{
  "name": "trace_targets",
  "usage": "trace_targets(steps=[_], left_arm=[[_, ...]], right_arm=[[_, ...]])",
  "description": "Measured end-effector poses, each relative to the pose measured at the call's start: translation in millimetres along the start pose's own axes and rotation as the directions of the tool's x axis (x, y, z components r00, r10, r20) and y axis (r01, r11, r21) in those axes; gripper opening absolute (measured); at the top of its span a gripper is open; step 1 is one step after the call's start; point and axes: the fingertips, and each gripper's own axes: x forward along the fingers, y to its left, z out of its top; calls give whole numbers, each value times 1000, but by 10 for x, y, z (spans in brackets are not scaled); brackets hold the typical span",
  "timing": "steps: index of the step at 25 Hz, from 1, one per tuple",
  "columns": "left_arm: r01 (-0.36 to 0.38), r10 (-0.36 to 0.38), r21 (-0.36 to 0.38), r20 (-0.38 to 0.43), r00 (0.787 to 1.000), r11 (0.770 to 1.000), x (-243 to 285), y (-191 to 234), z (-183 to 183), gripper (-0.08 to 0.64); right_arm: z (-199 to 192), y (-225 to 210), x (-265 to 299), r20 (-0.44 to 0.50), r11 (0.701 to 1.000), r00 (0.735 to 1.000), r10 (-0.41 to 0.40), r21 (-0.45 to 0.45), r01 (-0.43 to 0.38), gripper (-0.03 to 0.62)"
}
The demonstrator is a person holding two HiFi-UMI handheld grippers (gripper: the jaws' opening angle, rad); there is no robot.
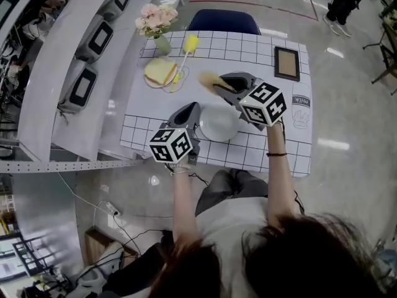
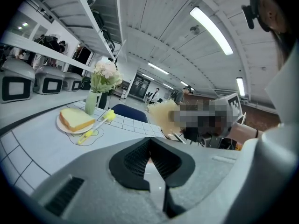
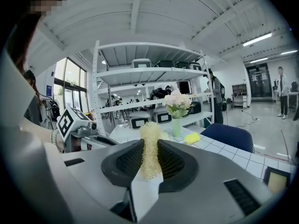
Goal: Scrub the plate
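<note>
Left gripper [image 2: 149, 149] jaws were pressed together on nothing, with the white plate [image 1: 218, 124] lying flat just right of their tip, touching or nearly so. Nothing clamped the plate, so the likely failure was a scrub stroke skating it across the gridded table [image 1: 273, 149]. Right gripper [image 3: 150, 164] jaws were clenched on the low end of a yellow mesh scourer [image 3: 150, 134], a thin pinch that could fold or pull out under load; the plate lay below and short of those jaws, scourer clear of it.
</note>
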Motion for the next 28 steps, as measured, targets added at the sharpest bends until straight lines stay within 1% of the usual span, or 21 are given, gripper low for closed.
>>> trace_targets(steps=[4, 9, 14, 16, 19, 21, 24, 28], left_arm=[[39, -40, -20, -42, 998, 999, 5, 23, -104, 11], [92, -93, -19, -103, 990, 996, -47, 66, -193, 11], [143, -144, -18, -143, 979, 990, -90, 105, -254, 11], [169, -171, -30, -168, 971, 985, -114, 107, -317, 11], [213, -223, -72, -204, 953, 974, -136, 79, -405, 11], [233, -246, -86, -216, 945, 969, -147, 62, -452, 11], [250, -263, -82, -238, 935, 965, -180, 61, -524, 11], [241, -259, -98, -253, 932, 965, -186, 115, -573, 11]], right_arm=[[-136, 35, 23, -36, 999, 999, -24, 28, 25, 80], [-248, 58, 33, -57, 993, 993, -99, 64, 103, 80], [-327, 117, 45, -80, 987, 986, -149, 56, 154, 80], [-397, 134, 56, -91, 982, 981, -170, 63, 176, 80], [-499, 155, 57, -112, 977, 975, -194, 68, 202, 80], [-545, 176, 67, -126, 976, 972, -200, 64, 209, 80], [-595, 189, 116, -145, 976, 969, -202, 47, 210, 80], [-655, 191, 181, -201, 984, 964, -174, -7, 176, 80]])
